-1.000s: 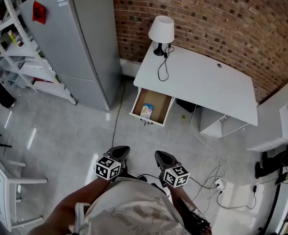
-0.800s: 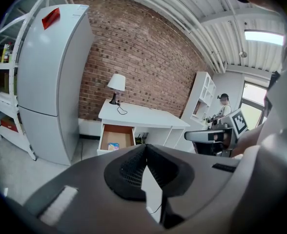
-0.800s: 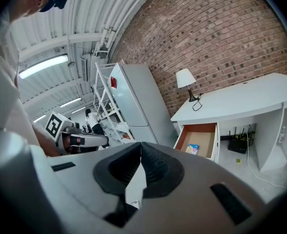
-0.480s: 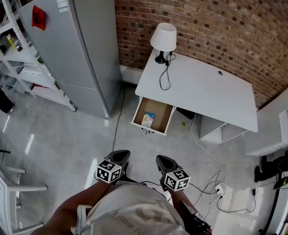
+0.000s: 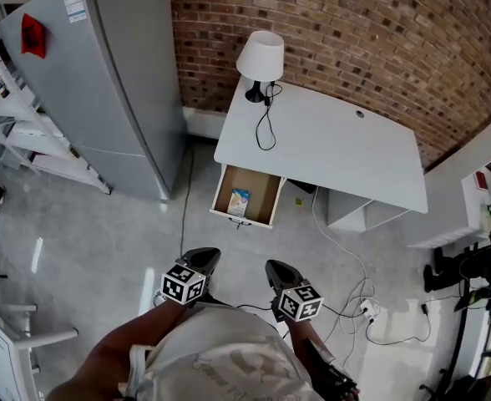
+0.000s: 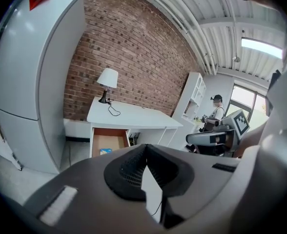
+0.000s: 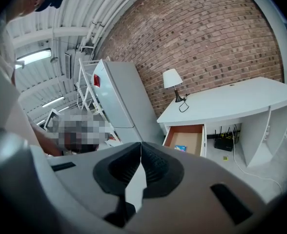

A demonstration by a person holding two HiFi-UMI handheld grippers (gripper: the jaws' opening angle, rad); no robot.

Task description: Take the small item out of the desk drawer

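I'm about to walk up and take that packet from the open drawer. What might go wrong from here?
Cables trail across the floor near the desk: a trip or snag risk on the approach. Both the left gripper and right gripper are shut; unopened, they would likely shove the small item about. It seems to lie flat in the drawer, so pinching may slip.

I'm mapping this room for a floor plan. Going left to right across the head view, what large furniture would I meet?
White metal shelving rack → tall grey refrigerator → white desk → white shelf unit at the right edge.
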